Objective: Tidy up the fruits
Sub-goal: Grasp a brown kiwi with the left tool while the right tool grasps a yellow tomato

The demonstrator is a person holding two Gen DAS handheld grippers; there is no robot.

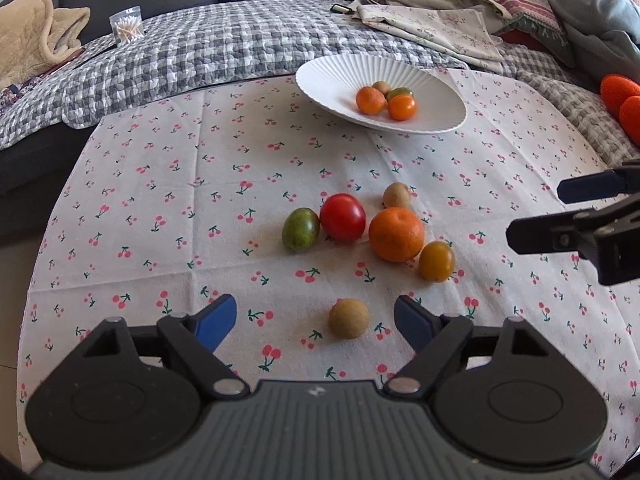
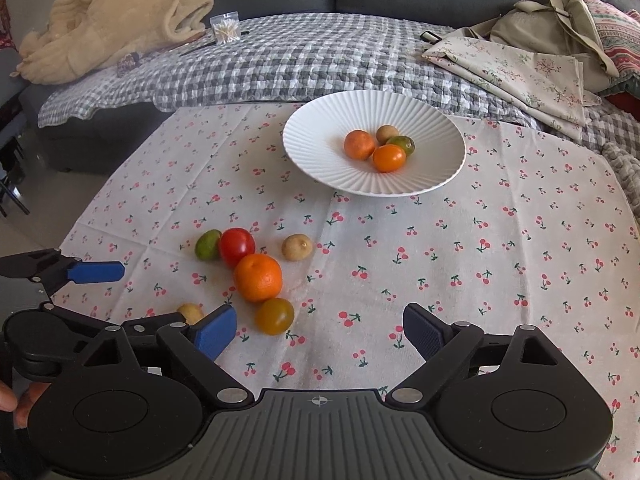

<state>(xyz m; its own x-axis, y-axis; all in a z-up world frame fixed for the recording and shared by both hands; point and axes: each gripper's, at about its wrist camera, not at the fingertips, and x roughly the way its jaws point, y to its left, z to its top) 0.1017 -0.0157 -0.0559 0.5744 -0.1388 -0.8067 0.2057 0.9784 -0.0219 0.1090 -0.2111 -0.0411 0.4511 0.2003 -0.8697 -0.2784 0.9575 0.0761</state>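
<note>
On the cherry-print cloth [image 1: 160, 184] lie a green tomato [image 1: 301, 229], a red tomato [image 1: 343, 217], a mandarin [image 1: 396, 234], a yellow-orange tomato [image 1: 437, 261] and two small brown fruits. My left gripper [image 1: 315, 318] is open low over the cloth, with the near brown fruit [image 1: 349, 318] between its blue fingers, untouched. My right gripper [image 2: 320, 328] is open, and the yellow-orange tomato [image 2: 274, 316] sits just ahead of its left finger. The white ribbed bowl [image 2: 312, 136] at the back holds several small fruits. The right wrist view also shows the left gripper [image 2: 156, 294].
A grey checked quilt [image 2: 280, 64] covers the sofa behind the table. On it lie a beige blanket [image 2: 104, 20], a clear box of cotton swabs [image 2: 226, 28] and folded floral cloths [image 2: 520, 68]. Orange rounded things [image 1: 620, 94] sit at the right edge. A hand [image 2: 10, 400] shows at bottom left.
</note>
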